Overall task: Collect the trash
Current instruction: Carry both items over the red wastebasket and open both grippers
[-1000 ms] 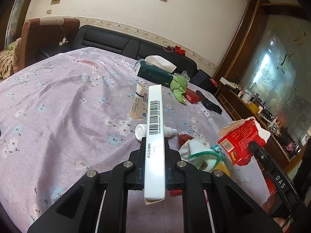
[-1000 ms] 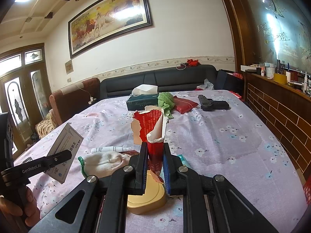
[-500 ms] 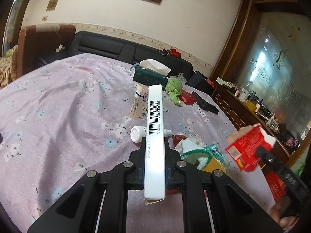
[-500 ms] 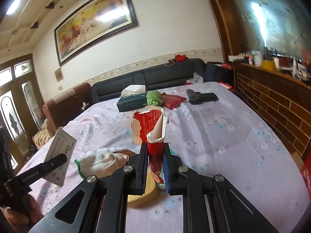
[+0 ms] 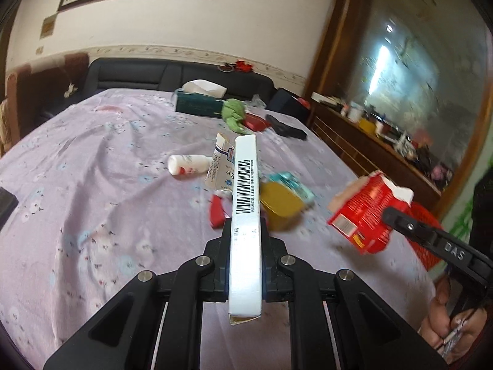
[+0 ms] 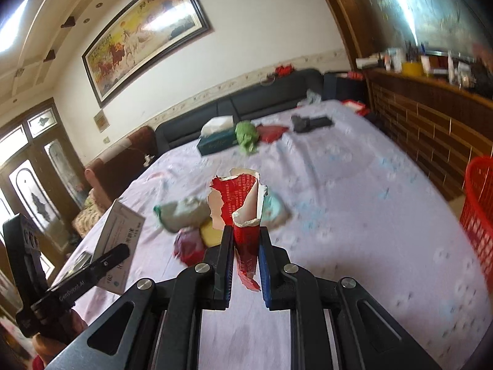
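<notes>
My left gripper (image 5: 246, 231) is shut on a flat white box with a barcode (image 5: 245, 203), held edge-up above the table; the same box (image 6: 118, 246) shows at the left of the right wrist view. My right gripper (image 6: 245, 240) is shut on a torn red carton (image 6: 242, 215), seen side-on in the left wrist view as the red carton (image 5: 363, 212) at the right. A red mesh basket (image 6: 479, 215) stands beside the table at the right edge, its rim (image 5: 426, 219) behind the carton.
On the floral cloth (image 5: 92, 169) lie a white bottle (image 5: 188, 165), a torn paper packet (image 5: 220, 166), a yellow tin (image 5: 280, 203), a red scrap (image 5: 217, 212), a white glove (image 6: 181, 212), a tissue box (image 6: 217, 137), green cloth (image 6: 246, 134) and a black object (image 6: 309, 122). A brick-faced counter (image 6: 431, 123) runs along the right.
Both grippers, still shut on their loads, have swung to the right across the table. The red basket has come into view at the right; the table litter has slid left in both views.
</notes>
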### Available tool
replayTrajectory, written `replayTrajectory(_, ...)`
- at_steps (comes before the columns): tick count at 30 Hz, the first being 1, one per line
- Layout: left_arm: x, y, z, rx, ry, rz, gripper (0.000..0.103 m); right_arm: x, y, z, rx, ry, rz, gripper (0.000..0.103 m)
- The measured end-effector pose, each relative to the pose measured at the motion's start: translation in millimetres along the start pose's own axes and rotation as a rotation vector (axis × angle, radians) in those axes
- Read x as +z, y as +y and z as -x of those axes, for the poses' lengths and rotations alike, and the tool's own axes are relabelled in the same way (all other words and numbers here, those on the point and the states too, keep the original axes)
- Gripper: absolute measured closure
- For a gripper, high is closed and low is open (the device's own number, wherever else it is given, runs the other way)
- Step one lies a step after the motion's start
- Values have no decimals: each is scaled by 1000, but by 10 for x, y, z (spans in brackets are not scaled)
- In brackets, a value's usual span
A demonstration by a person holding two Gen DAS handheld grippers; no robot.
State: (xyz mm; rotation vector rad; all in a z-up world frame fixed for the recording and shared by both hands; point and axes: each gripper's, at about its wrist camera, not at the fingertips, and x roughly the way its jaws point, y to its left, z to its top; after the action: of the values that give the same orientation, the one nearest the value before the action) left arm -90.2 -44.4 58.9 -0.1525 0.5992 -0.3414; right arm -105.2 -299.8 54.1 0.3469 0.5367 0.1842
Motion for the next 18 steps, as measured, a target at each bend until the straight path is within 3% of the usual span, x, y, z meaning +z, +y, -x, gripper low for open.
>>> replayTrajectory(9, -160, -248, -30, 96, 21, -76, 91, -157, -16, 137, 1, 20, 2, 87)
replayTrajectory(18, -179, -329, -79, 133, 26, -120, 91, -173, -11, 101, 8, 30, 6, 87)
